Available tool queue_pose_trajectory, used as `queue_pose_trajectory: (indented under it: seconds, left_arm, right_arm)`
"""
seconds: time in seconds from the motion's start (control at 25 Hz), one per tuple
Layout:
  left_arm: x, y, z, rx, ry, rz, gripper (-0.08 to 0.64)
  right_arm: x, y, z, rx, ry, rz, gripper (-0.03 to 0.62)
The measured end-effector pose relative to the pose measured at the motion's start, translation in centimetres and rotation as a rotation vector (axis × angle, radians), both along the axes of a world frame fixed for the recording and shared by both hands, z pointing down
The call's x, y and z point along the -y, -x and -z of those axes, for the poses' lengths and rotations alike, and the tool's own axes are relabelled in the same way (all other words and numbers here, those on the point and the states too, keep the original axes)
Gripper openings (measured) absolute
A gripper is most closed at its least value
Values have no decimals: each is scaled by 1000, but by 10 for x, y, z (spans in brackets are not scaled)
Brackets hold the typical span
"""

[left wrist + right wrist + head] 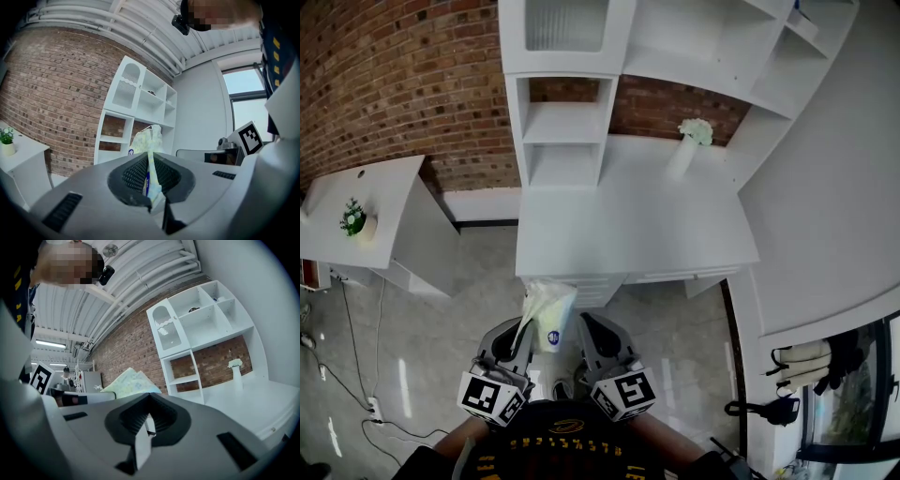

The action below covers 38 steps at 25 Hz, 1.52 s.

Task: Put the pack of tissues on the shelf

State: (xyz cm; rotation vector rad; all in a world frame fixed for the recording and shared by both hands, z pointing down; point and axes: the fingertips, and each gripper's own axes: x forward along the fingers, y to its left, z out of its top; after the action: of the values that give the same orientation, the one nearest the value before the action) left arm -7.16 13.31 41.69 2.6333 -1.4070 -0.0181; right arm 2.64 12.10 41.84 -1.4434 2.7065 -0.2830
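Tissue pack [549,312], lower centre of the head view: in the air, well apart from the shelf [565,122] and the white surface [628,225]. Carrying is under way, placing not yet done. Left tool [517,345] is clamped on the pack's edge. Right tool [598,345], just beside it, is closed on nothing.

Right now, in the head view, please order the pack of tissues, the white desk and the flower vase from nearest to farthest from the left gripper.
1. Pack of tissues: pinched by its edge in the left gripper, just ahead of it.
2. White desk: its front edge lies straight ahead, beyond the pack.
3. Flower vase: at the desk's back, to the right.
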Motion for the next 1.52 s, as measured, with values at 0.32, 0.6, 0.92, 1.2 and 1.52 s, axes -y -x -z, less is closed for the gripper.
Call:
queue_pose_trajectory:
  seconds: [0.32,0.6,0.92,1.2,1.52]
  left_arm:
    - [52,-10,3,8,-5,20,12]
    - [99,-22,1,10,10,46,12]
    - [144,-36,4,20,9,83,12]
    - [177,-53,11,30,2,127,12]
    - [203,-64,13,26,2,155,12]
  right_arm:
    - [55,-8,-1,-12,5,23,-2]
    - [105,-21,-3,-6,18,42,-2]
    - [155,-34,-2,10,23,82,-2]
    - [192,-50,1,15,22,115,-2]
    - [226,-61,-3,27,39,131,-2]
